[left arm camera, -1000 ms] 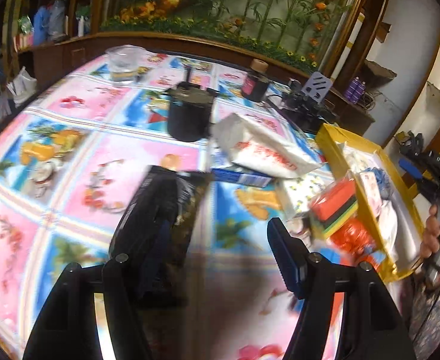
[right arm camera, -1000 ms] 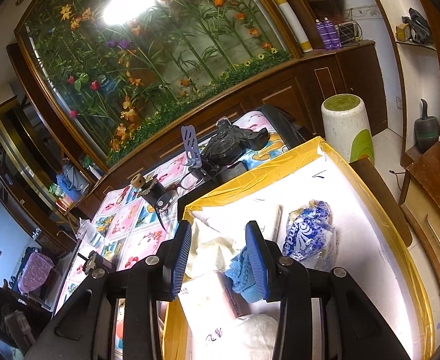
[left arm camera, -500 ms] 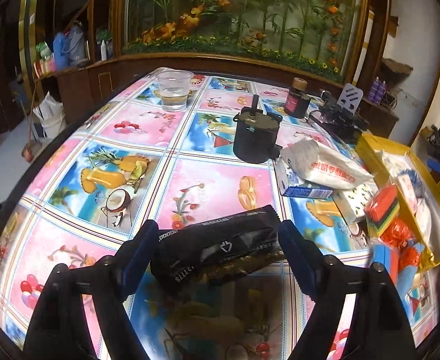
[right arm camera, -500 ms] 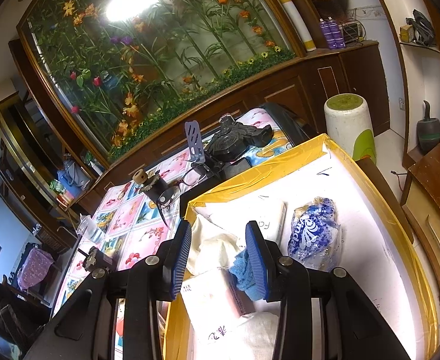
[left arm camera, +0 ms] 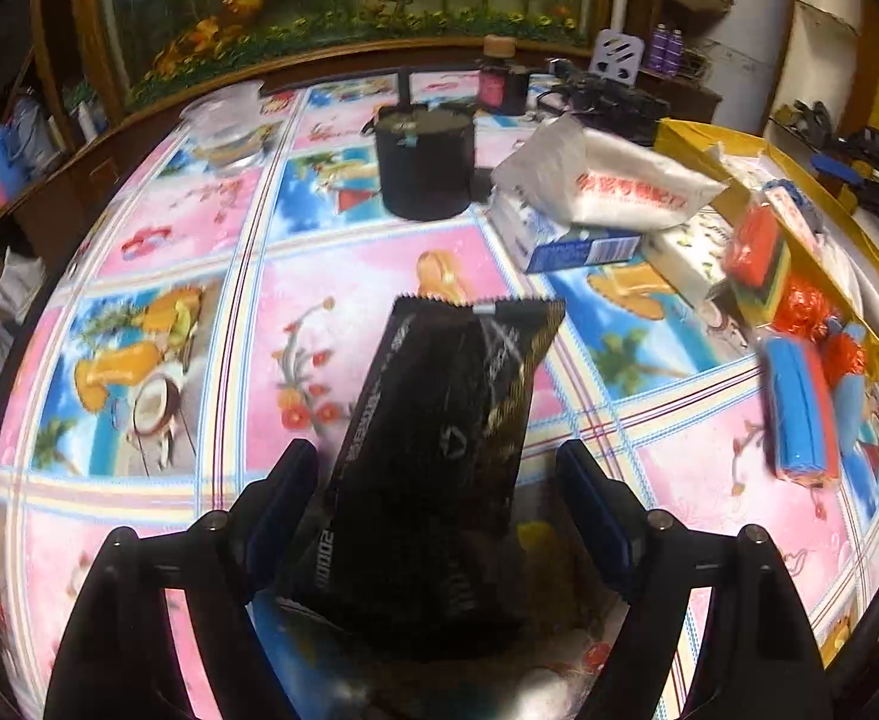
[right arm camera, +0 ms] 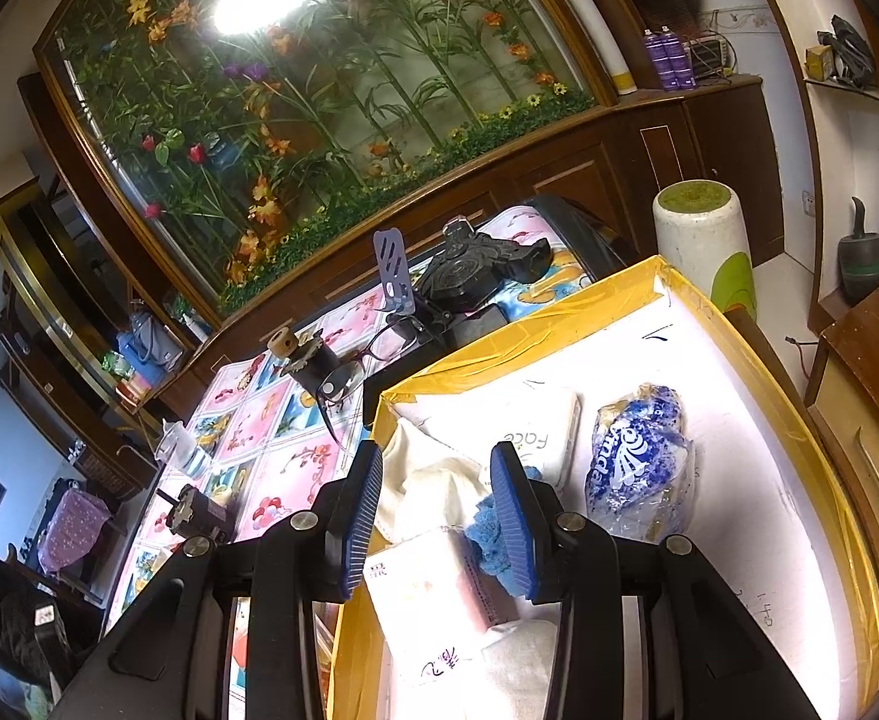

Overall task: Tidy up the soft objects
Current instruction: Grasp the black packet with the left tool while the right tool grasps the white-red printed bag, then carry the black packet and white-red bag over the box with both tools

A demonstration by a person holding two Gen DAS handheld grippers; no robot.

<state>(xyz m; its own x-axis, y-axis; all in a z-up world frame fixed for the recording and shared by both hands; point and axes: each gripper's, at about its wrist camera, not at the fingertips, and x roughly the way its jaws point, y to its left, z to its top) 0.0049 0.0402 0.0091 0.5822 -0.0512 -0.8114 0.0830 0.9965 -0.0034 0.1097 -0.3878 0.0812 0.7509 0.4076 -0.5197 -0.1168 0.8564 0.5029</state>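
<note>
Left gripper [left arm camera: 433, 498], fingers spread wide, straddles the near end of the black packet [left arm camera: 445, 438] lying on the tabletop [left arm camera: 187, 228]; its long axis runs away along the fingers. Right gripper [right arm camera: 436, 498], fingers moderately apart and empty, hangs over the yellow box [right arm camera: 757, 354].

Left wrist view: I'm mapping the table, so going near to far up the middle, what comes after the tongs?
Black packet between the open left tongs, then the black pot, then the dark jar.
</note>
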